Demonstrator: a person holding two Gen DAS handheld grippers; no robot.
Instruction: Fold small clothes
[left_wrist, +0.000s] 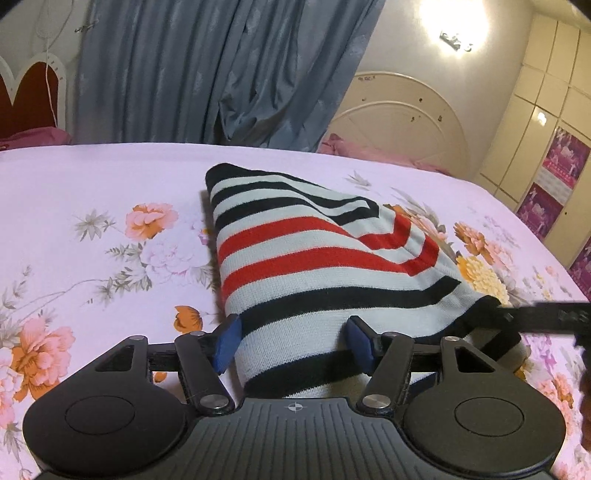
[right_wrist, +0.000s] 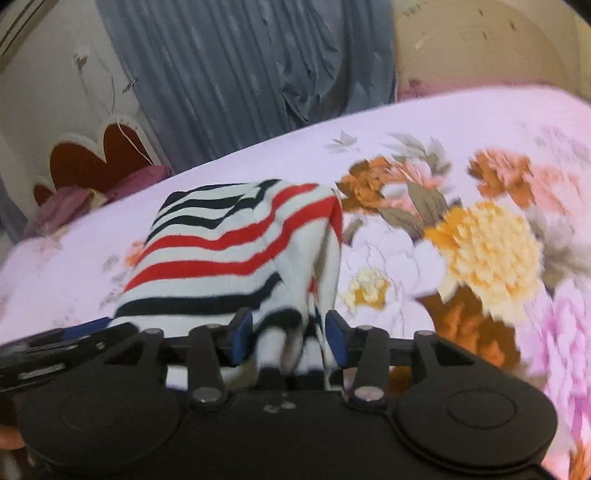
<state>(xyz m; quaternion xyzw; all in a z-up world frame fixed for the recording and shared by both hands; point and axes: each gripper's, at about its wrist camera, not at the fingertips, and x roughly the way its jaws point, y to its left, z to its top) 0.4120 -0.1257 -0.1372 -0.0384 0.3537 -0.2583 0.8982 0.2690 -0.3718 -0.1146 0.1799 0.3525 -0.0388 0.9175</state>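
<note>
Left wrist view: striped sweater (left_wrist: 317, 258) lies on the floral bedsheet (left_wrist: 92, 184), long axis running straight away from both grippers. Left gripper (left_wrist: 293, 341) straddles its near edge, jaws wide. Right gripper (right_wrist: 290, 338) looks pinched on the near corner, though blur makes that iffy.

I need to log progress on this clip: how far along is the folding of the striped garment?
Partly done: the striped garment already lies doubled over on the floral bedsheet. In hand: its near edge sits between the fingers of the left gripper and right gripper. Left: finishing the fold and releasing.
</note>
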